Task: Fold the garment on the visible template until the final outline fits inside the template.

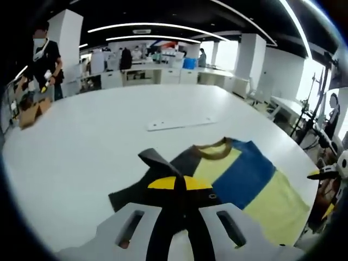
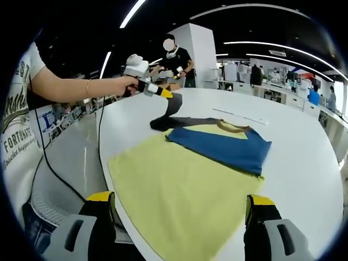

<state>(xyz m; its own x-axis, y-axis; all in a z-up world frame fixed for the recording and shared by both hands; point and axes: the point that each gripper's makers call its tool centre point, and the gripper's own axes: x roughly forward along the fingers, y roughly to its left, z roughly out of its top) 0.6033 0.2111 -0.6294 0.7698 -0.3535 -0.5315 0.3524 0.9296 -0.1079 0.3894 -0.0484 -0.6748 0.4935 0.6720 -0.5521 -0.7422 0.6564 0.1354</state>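
Note:
A T-shirt (image 2: 190, 179) lies flat on the white table (image 1: 98, 147), with a yellow body, a blue chest band (image 1: 239, 176), a brown collar (image 1: 213, 150) and dark grey sleeves. My left gripper (image 1: 179, 184) is shut on one dark sleeve (image 1: 157, 160) and holds its tip raised off the table. From the right gripper view, that left gripper (image 2: 163, 92) holds the sleeve (image 2: 173, 104) up at the shirt's far corner. My right gripper (image 2: 179, 205) stands open, its jaws wide apart over the yellow hem nearest me. A thin white strip (image 1: 179, 124) lies beyond the collar.
The person's arm (image 2: 81, 87) reaches in from the left along the table's edge (image 2: 106, 157). A second person (image 1: 46, 60) stands by a cardboard box (image 1: 32, 113) at the far left. Desks and pillars line the back of the room.

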